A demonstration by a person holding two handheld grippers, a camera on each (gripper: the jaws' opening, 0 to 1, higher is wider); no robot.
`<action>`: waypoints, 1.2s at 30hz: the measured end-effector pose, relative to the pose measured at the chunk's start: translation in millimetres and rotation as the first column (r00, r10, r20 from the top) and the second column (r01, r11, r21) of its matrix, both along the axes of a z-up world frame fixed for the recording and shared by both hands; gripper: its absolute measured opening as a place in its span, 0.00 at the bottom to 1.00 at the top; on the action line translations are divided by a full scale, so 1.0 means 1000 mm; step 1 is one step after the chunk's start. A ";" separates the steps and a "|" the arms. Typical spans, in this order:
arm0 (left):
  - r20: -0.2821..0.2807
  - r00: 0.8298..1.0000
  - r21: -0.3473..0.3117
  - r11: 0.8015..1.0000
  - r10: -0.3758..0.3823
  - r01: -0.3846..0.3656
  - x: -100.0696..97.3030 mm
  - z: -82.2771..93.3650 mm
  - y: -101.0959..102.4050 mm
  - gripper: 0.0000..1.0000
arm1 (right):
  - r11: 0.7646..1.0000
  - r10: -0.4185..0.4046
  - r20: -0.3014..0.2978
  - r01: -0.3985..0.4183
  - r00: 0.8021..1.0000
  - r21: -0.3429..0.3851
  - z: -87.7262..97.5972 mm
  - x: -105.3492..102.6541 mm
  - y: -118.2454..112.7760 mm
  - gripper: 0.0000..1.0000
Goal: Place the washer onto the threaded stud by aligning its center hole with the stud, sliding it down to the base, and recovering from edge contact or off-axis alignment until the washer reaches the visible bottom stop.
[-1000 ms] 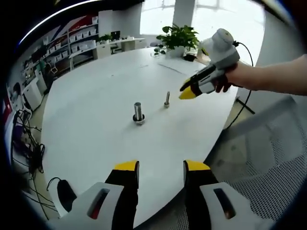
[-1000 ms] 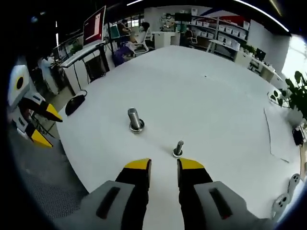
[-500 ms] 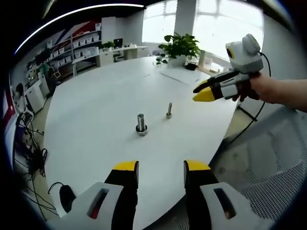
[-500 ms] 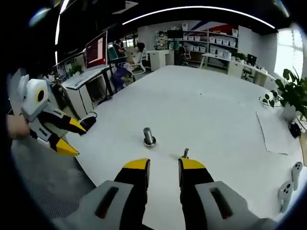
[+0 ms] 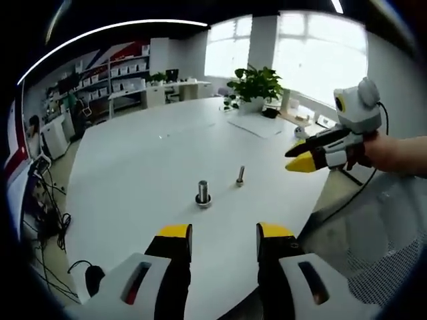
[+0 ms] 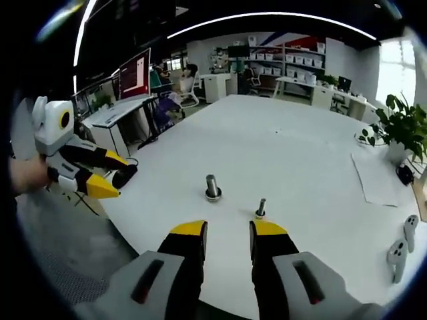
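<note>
Both grippers have pulled back from the counter [image 5: 133, 153] since the earlier pictures, so the two upright pieces look smaller. The thick stud [image 6: 212, 187], with what looks like a washer ringing its base, stands ahead of both grippers. A thin bolt [image 6: 261, 209] stands beside it, closer to the right gripper [image 6: 227, 235]. The left gripper [image 5: 216, 239] is comparably far. Both sets of jaws are spread, empty.

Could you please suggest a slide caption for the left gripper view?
Open left gripper faces two upright studs on a white table; right gripper hovers alongside.
</note>
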State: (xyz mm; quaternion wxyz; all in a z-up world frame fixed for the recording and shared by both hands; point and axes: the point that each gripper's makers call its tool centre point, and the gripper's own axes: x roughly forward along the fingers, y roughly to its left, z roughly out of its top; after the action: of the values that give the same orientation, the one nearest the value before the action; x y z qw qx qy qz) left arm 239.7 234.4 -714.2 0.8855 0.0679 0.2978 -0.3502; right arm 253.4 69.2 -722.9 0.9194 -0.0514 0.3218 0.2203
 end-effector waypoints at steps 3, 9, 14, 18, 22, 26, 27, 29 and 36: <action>0.010 1.000 -0.006 1.000 0.008 -0.008 0.002 0.003 0.001 0.37 | 1.000 -0.016 0.003 0.016 1.000 0.012 0.003 -0.001 -0.002 0.28; 0.026 0.999 -0.009 1.000 0.021 -0.020 0.006 0.006 0.003 0.37 | 0.999 -0.027 0.021 0.027 0.999 0.023 0.013 -0.007 -0.001 0.29; 0.045 0.998 -0.029 0.999 0.039 -0.038 0.008 0.011 0.005 0.37 | 1.000 -0.022 0.002 0.022 1.000 0.009 0.001 -0.007 -0.001 0.29; 0.057 0.997 -0.034 0.998 0.047 -0.045 0.010 0.013 0.006 0.37 | 1.000 -0.030 0.014 0.030 0.999 0.008 0.002 -0.005 -0.002 0.29; 0.069 0.996 -0.036 0.998 0.048 -0.045 0.010 0.015 0.006 0.37 | 1.000 -0.017 0.033 0.017 0.999 0.008 0.002 -0.004 0.001 0.31; 0.079 0.996 -0.030 0.998 0.052 -0.050 0.011 0.015 0.008 0.37 | 1.000 0.001 0.049 0.001 0.999 -0.022 0.001 -0.002 0.002 0.31; 0.079 0.995 -0.030 0.998 0.054 -0.051 0.011 0.015 0.008 0.36 | 1.000 0.001 0.048 0.000 0.999 -0.022 0.001 -0.002 0.002 0.31; 0.081 0.995 -0.027 0.998 0.055 -0.052 0.011 0.015 0.009 0.36 | 1.000 0.000 0.046 0.001 0.999 -0.019 0.001 -0.001 0.002 0.32; 0.089 0.995 -0.026 0.998 0.051 -0.049 0.011 0.016 0.008 0.36 | 1.000 -0.028 0.036 0.028 0.999 0.012 -0.003 0.001 -0.001 0.34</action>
State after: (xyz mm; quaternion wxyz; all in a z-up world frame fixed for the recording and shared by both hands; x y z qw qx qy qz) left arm 250.8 242.0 -698.5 0.9073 0.0657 0.2551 -0.3278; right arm 254.3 68.1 -726.0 0.9283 -0.0454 0.3048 0.2083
